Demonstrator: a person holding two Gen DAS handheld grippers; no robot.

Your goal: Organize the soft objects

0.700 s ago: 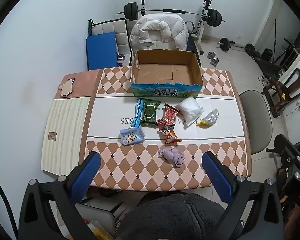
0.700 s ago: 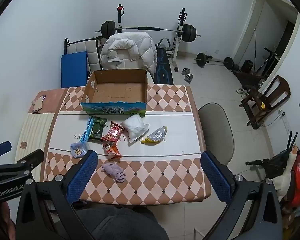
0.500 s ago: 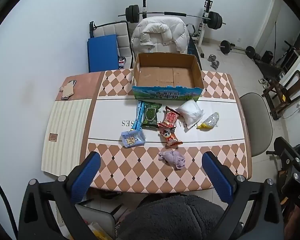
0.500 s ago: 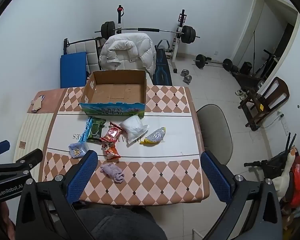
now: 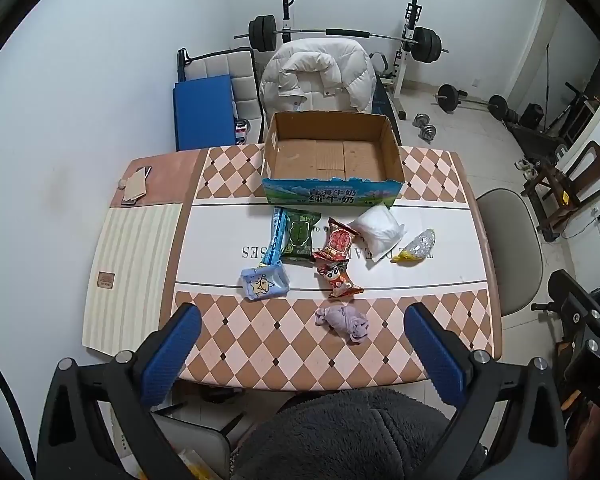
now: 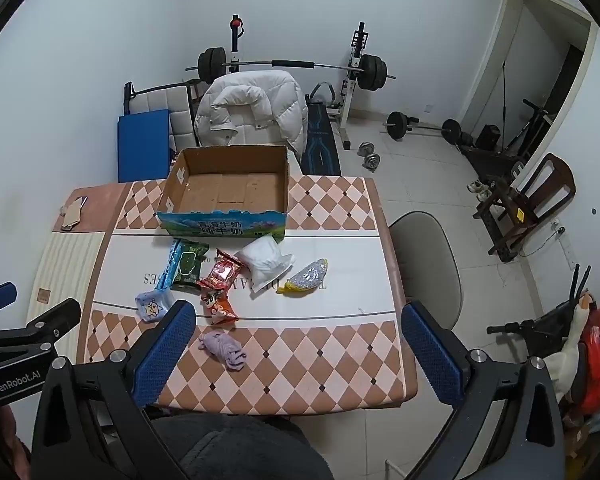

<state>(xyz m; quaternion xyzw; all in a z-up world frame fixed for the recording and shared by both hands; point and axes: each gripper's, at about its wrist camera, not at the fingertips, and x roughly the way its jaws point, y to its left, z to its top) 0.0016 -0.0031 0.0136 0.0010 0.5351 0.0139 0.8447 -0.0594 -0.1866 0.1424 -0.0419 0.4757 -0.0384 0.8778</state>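
**Both grippers pulling back above the table, nothing yet packed**

While the cardboard box (image 5: 332, 160) is sitting empty at the far side of the table (image 5: 440, 344), both grippers are hanging high over the near edge, and the view is widening compared with a moment ago: the table is looking smaller and more of the room is showing, so the hands are rising or drawing back rather than closing in. None of the soft items is shifting; they are lying where they were.

The left gripper (image 5: 302, 344) is holding its jaws spread wide with nothing between them, and the right gripper (image 6: 296, 344) is doing the same.

Taking the box as the landmark, the items are clustering just in front of its printed wall. The green wipes pack (image 5: 300, 236) and a blue wrapper (image 5: 275, 236) are lying directly in front of the box's left half, the red snack packet (image 5: 337, 242) in front of its middle, the white pouch (image 5: 380, 230) in front of its right corner, and the silver-and-yellow packet (image 5: 418, 246) further right. Nearer the grippers than these are the pale blue star pouch (image 5: 264, 285), a second red snack packet (image 5: 340, 278) and, furthest from the box, the purple cloth (image 5: 346, 322).

The retreat is suggesting a survey before the first pick, so the sorting is probably only beginning.
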